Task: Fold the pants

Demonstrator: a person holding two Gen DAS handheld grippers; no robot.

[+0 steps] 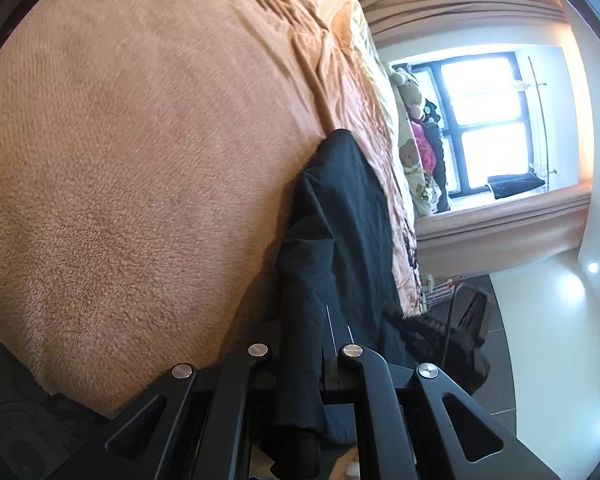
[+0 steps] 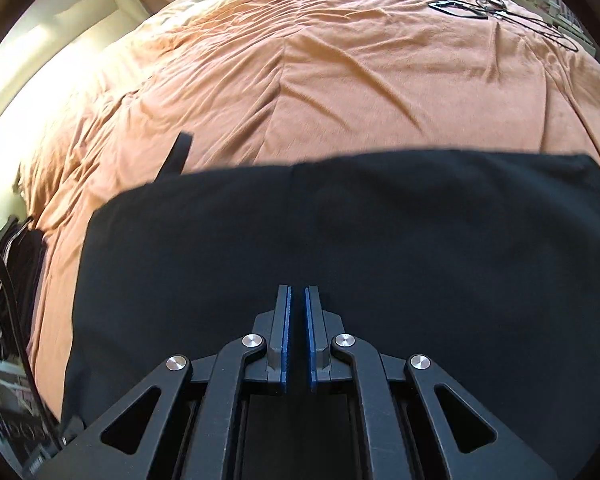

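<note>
The black pants (image 2: 340, 232) lie flat near the bed's (image 2: 340, 80) front edge. The left gripper (image 1: 300, 360) pinches a bunched fold of them; the right gripper (image 2: 298, 300) hovers over them, its jaws nearly together with nothing between.

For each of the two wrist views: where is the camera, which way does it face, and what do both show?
Left wrist: behind the left gripper, rolled sideways, facing along the bed toward a window; jaws clamp the black pants.
Right wrist: behind the right gripper, angled down over pants lying flat; jaws nearly shut, empty.
Shared: pants, orange bedcover.
</note>
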